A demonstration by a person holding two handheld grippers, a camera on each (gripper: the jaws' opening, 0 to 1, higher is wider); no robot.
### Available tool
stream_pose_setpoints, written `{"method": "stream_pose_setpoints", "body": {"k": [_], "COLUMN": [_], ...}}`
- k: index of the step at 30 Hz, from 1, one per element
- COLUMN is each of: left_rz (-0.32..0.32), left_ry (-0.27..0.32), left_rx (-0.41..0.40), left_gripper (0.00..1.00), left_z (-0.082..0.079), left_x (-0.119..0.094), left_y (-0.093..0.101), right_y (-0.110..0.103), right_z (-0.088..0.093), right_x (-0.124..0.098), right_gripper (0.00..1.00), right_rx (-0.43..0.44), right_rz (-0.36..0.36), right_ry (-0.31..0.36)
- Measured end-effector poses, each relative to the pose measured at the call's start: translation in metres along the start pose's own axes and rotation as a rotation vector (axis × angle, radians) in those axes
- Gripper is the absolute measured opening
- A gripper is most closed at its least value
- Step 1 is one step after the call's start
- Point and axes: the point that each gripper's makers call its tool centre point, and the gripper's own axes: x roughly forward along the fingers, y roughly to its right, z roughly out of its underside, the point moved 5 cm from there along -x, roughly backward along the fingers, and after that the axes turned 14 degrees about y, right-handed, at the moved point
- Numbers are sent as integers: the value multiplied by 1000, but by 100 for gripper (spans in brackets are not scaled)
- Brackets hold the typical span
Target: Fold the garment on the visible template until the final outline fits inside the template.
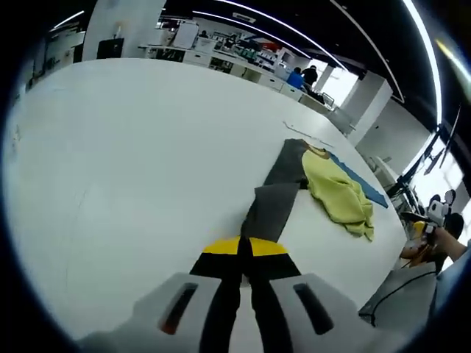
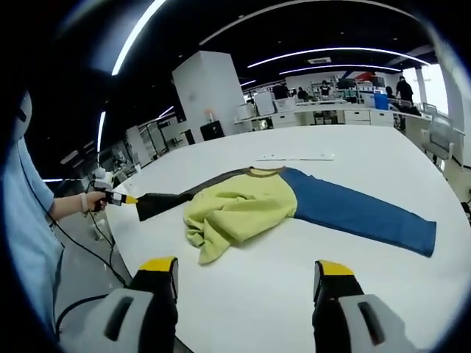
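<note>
**Sleeve pinched on 1 side, other gripper hanging back**

The left gripper is clamping down on the end of the dark grey sleeve, jaws closed tight around the cloth. The right gripper is sitting with its 2 jaws spread wide and nothing between them.

The garment is lying on the white table: yellow body bunched in the middle, blue sleeve stretched out flat to one side, grey sleeve pulled toward the table edge. I can't make out any template outline.

Risk, as I'm reading it: pulling that grey sleeve further could drag the whole thing off the edge, since it's already near it. The yellow lump is well apart from the right jaws, roughly straight ahead.
</note>
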Motion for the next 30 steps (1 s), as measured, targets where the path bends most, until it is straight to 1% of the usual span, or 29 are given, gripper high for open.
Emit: {"method": "stream_pose_setpoints", "body": {"k": [2,3,4,6,7,8,9,10,12,13,14,15,16,17,19,20,22,27,28,29,30], "left_rz": [-20,-32,-59,-87,-116,-118,-107,-115,-125,-126,-126,-128,-138,-147,-160,-159,-154,-135,-131,-120,-115], "left_ry": [-32,-54,-88,-150,-155,-158,-184,-169,-185,-194,-195,-176,-174,-159,-151,-151,-144,-127,-118,-86,-52], "left_rx": [-12,-37,-91,-174,-195,-203,-231,-210,-228,-274,-297,-305,-304,-286,-276,-275,-233,-203,-194,-169,-145], "left_gripper": [0,0,0,0,0,0,0,0,0,0,0,0,0,0,0,0,0,0,0,3,8], "left_z": [2,4,8,16,19,20,24,24,26,28,28,27,25,22,19,18,18,18,17,13,8], "left_x": [4,7,10,14,17,19,20,22,21,18,19,21,21,23,26,28,31,31,30,30,30], "left_y": [-13,-22,-31,-41,-50,-51,-50,-51,-48,-41,-41,-43,-46,-52,-57,-57,-58,-58,-57,-57,-57], "right_y": [0,0,0,1,1,1,2,2,3,4,4,5,5,5,5,5,4,4,4,4,4], "right_z": [0,0,1,2,2,1,1,1,1,2,3,4,4,5,5,5,5,6,6,7,7], "right_x": [0,-1,-1,-2,-2,-3,-4,-5,-6,-8,-8,-9,-9,-10,-10,-9,-9,-8,-8,-8,-8], "right_gripper": [75,75,75,75,75,75,75,75,75,75,75,75,75,75,75,75,75,75,75,75,75], "right_rx": [3,3,6,5,4,7,8,10,17,15,14,15,18,22,25,22,26,28,28,25,25], "right_rz": [2,3,4,6,7,10,14,18,24,28,30,33,35,36,39,38,37,37,37,37,37], "right_ry": [0,1,1,-2,-1,0,2,6,7,5,3,1,0,3,1,1,2,2,1,-1,-1]}}
